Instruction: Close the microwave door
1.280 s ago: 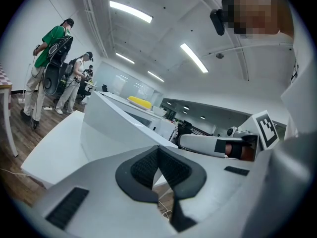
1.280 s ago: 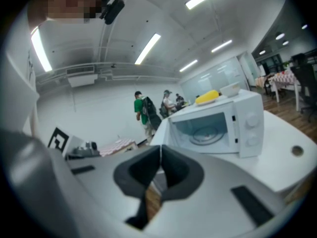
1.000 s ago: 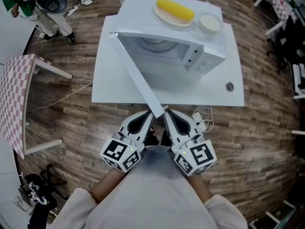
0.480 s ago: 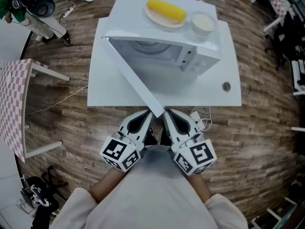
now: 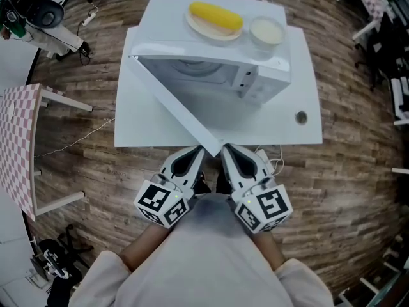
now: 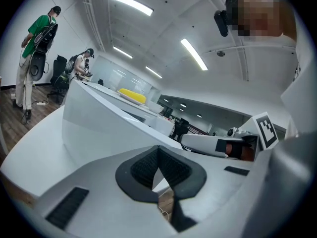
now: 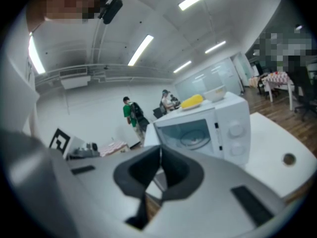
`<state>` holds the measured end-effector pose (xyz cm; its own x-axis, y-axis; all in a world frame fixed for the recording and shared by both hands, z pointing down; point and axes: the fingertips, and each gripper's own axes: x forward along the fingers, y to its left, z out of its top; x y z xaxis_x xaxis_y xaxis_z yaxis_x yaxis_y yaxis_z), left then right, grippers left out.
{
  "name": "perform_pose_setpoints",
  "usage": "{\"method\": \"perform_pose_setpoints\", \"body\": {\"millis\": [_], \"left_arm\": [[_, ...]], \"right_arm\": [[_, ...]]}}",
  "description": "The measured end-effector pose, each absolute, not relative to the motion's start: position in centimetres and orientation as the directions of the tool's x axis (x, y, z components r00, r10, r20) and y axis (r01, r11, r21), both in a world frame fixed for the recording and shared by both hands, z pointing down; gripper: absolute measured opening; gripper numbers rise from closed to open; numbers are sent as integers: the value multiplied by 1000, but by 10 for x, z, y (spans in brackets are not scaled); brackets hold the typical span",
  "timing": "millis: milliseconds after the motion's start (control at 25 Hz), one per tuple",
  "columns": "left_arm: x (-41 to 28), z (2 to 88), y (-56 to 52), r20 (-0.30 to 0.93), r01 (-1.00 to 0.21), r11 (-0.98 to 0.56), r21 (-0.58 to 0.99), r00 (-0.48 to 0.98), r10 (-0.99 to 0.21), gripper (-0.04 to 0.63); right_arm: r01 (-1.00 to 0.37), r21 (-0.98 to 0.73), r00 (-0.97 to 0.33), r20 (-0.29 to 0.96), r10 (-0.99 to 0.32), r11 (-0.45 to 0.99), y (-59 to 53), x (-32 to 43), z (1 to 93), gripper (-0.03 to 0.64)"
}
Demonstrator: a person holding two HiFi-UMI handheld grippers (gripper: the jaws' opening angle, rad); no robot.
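Note:
A white microwave [image 5: 259, 75] stands on a white table [image 5: 310, 130], and its door [image 5: 169, 104] is swung wide open toward me. The door's free edge ends between my two grippers. My left gripper [image 5: 197, 155] is just left of that edge and my right gripper [image 5: 228, 153] just right of it, both shut with nothing held. In the left gripper view the door [image 6: 99, 128] fills the left side beyond the shut gripper [image 6: 159, 165]. In the right gripper view, beyond the shut right gripper [image 7: 161, 165], the microwave [image 7: 233, 128] shows its open cavity and glass turntable [image 7: 190, 135].
A plate with a yellow item [image 5: 216, 16] and a white bowl [image 5: 266, 31] sit on the microwave's top. A small round fitting [image 5: 300, 116] is in the table at the right. A checkered table [image 5: 16, 139] stands left, and a person in green [image 5: 19, 11] stands at the far left.
The microwave and table have shifted slightly left and nearer in the head view. Both grippers stay shut beside the door's free edge, and the door's angle looks the same.

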<state>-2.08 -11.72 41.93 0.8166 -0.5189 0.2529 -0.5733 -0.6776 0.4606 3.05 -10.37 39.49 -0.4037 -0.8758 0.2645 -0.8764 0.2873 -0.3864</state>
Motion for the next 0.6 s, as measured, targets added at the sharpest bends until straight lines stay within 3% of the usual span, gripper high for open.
{"method": "perform_pose_setpoints", "body": {"millis": [600], "left_arm": [[12,418,-128,238,-536,-699,474,842,-484,20]], "right_arm": [[-891,-376,-365,255,-896,255,-114,64,391,23]]}}
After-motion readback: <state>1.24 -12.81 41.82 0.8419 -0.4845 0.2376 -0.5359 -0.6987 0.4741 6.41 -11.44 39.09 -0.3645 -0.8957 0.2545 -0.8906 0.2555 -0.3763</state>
